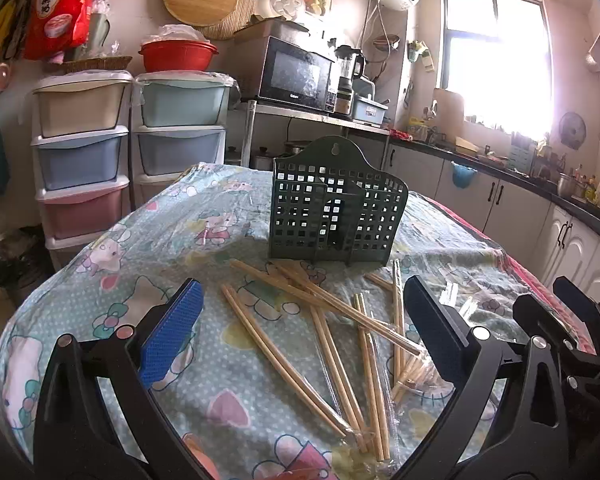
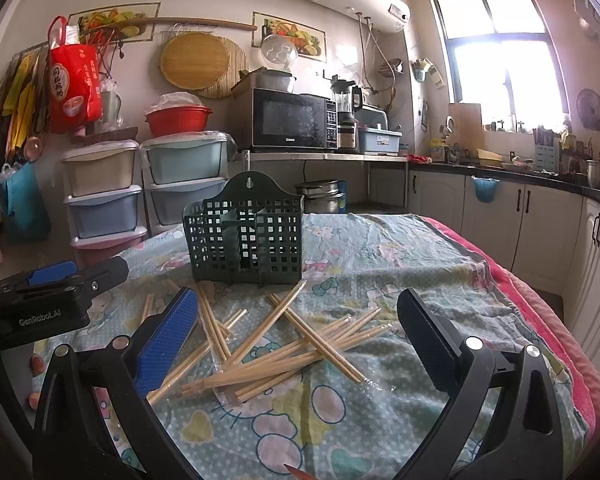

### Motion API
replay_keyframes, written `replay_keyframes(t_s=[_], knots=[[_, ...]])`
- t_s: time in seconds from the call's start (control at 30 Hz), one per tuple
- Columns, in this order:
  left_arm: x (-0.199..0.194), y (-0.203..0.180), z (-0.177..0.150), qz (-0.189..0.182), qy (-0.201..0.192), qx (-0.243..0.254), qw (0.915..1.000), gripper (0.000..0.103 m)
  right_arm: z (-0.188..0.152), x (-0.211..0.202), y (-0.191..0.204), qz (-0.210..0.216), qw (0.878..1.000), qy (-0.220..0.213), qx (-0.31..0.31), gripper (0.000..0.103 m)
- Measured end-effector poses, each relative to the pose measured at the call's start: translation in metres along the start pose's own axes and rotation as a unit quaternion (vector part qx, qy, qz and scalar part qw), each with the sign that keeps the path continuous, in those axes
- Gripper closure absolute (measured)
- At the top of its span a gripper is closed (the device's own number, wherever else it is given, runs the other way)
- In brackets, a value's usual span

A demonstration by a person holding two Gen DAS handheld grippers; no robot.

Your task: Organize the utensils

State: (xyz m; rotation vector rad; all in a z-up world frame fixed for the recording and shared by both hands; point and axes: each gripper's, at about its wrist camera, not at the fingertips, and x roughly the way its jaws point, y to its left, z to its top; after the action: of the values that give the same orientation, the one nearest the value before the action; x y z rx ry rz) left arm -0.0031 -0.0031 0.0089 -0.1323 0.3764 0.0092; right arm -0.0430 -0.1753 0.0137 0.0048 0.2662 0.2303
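left wrist view: chopsticks (image 1: 332, 332) lie crisscrossed, mostly pointing toward holder (image 1: 336, 204).

Open cloth (image 2: 380, 264) R of holder (image 2: 246, 236); chopsticks (image 2: 284, 344) across front.

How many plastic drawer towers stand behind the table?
2. One drawer tower with a cream top drawer stands left; the other, under the red basin, stands beside the microwave shelf. Others may be hidden.
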Motion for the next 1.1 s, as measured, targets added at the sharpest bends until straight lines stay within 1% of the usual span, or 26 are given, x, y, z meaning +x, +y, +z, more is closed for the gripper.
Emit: replay_keyframes(t_s=[1.1], knots=[[0.0001, -0.0014, 0.0007, -0.004, -0.001, -0.002, 1.0000, 0.010, -0.0011, 0.0046, -0.0013, 0.004, 1.000, 0.003, -0.001, 0.006]])
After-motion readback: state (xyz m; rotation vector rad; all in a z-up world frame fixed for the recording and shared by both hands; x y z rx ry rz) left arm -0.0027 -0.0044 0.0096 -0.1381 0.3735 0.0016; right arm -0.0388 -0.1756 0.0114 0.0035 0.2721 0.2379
